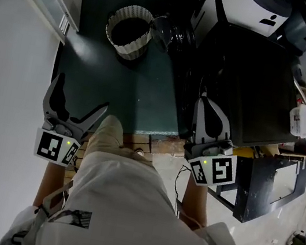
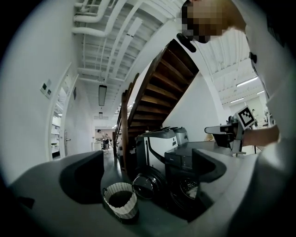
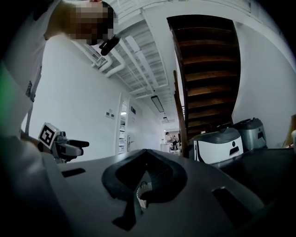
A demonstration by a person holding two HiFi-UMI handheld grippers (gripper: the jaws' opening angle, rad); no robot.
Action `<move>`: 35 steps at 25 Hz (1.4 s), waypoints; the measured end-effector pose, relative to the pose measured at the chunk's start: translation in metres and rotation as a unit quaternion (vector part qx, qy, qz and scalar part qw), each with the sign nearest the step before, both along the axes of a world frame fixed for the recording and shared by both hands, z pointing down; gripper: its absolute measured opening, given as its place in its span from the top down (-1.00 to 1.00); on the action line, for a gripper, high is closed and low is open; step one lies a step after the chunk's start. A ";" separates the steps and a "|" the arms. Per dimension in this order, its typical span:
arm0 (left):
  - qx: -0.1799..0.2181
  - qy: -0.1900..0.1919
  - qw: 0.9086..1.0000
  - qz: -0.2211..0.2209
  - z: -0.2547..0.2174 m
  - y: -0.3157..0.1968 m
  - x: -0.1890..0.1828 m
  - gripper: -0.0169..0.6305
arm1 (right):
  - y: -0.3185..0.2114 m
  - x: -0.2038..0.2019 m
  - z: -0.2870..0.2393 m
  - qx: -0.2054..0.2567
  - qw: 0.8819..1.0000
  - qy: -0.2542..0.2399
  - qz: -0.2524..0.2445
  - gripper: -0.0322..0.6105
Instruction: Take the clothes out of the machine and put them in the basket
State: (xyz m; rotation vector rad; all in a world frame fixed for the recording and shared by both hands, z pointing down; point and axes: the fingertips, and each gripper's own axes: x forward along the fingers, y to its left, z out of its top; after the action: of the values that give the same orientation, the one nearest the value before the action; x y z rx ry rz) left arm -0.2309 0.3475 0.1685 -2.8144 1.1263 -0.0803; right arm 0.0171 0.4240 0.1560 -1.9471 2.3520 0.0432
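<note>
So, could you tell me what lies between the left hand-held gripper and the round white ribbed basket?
Only bare dark green floor, in the head view.

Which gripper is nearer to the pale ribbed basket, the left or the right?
Left. The left gripper is open, short of the basket, which shows ahead between its jaws. The right gripper, shut, is farther off to the side, by the dark washing machine.

clear dark floor (image 1: 139, 99) ahead, basket (image 1: 129, 31) beyond, machine (image 1: 247, 88) right, its door (image 1: 172, 32) swung out
</note>
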 end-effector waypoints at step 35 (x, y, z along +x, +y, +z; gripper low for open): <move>-0.105 -0.128 0.745 0.646 0.051 -0.241 0.357 -0.81 | -0.175 0.147 0.023 -0.144 0.838 -0.020 0.525 0.86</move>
State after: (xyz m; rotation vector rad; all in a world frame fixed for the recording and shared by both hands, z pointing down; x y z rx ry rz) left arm 0.1266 0.1061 0.2193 -2.9152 -1.0398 -0.4439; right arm 0.1645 0.2493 0.1793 -3.0604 1.0096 -0.2864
